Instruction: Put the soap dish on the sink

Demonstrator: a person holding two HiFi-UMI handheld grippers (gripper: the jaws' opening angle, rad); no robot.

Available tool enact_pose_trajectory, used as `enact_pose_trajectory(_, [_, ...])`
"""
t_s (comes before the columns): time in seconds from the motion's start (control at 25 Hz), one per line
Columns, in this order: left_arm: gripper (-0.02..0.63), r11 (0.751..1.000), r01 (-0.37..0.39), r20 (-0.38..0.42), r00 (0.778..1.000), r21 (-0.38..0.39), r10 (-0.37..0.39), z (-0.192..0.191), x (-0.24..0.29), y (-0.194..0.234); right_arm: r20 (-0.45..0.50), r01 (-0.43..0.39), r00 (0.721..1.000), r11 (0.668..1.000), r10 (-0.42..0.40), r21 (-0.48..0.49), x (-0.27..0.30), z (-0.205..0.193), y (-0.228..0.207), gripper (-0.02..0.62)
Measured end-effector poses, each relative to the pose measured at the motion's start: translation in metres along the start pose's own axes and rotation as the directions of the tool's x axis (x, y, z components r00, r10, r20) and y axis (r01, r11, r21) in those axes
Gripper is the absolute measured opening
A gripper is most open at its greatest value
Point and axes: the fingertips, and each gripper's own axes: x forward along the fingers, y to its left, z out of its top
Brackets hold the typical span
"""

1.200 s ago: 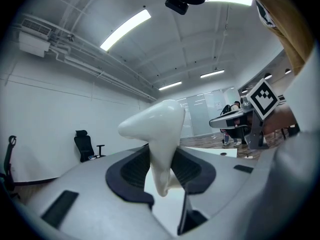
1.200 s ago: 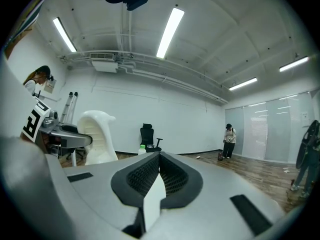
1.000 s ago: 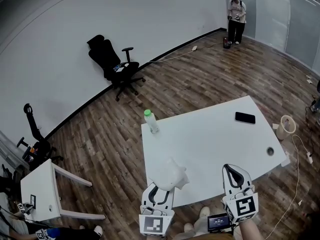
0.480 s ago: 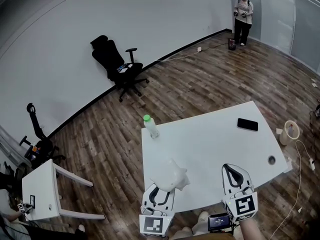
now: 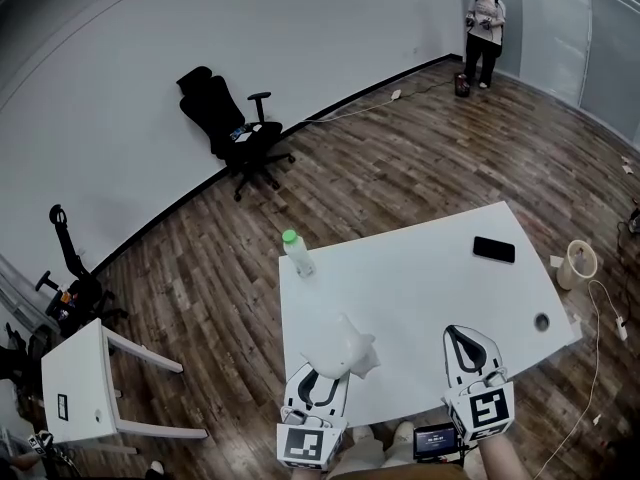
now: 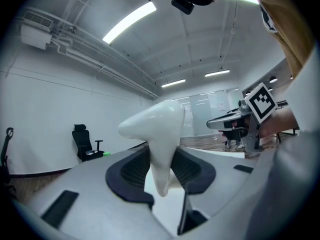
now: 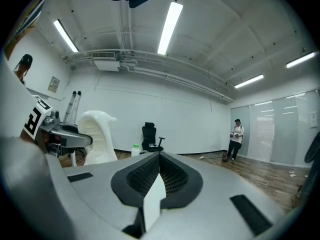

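1. Right tool (image 7: 160,156) — grey jaws with dark ribbed pads, tips met, nothing between them; a sliver of white tabletop (image 7: 151,201) shows below.
2. Left tool (image 7: 82,138), at the left edge, with marker cube (image 7: 36,118) — white soap dish (image 7: 97,134) upright at its tip.
3. Green-capped bottle (image 7: 135,150); black office chair (image 7: 150,136) by the white wall.
4. Person (image 7: 235,140), standing on the wood floor (image 7: 270,170), far right.
5. Ceiling strip lights (image 7: 170,26), lit.

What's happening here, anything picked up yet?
A person stands at the near edge of a white table with a gripper in each hand. The left gripper is clamped on the white soap dish, held over the tabletop. The right gripper is shut and empty. No sink is in view.
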Motion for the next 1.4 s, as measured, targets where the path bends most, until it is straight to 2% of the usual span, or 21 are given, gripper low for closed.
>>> enact_pose_trajectory(0.2, [0.132,0.999,0.031,-0.020,0.999,-0.006,-0.032,-0.004,0.006,0.005,-0.011,0.010,1.000,1.000,-0.010,-0.004,0.006,0.000,-0.002,0.009])
enact_pose_trajectory(0.64, [0.132,0.996,0.079,-0.124,0.989,-0.031,-0.083,-0.052,0.009,0.014,-0.065,-0.010,0.998,1.000,0.010,0.001,0.016,-0.022,0.020,0.009])
enact_pose_trajectory(0.92, [0.132,0.988,0.096,-0.187,0.975,-0.122,-0.118,-0.082,0.007,0.019,-0.103,-0.020,0.994,1.000,0.021,0.012,0.022,-0.036,0.031,0.009])
enact_pose_trajectory(1.2, [0.132,0.979,0.094,-0.201,0.971,-0.179,-0.130,-0.092,0.011,0.023,-0.133,-0.040,0.990,0.999,0.042,0.020,0.026,-0.050,0.044,0.009])
enact_pose_trajectory(1.4, [0.132,0.959,0.099,-0.215,0.964,-0.264,-0.159,-0.106,0.019,0.021,-0.151,-0.034,0.988,0.999,0.039,0.033,0.027,-0.060,0.041,0.009])
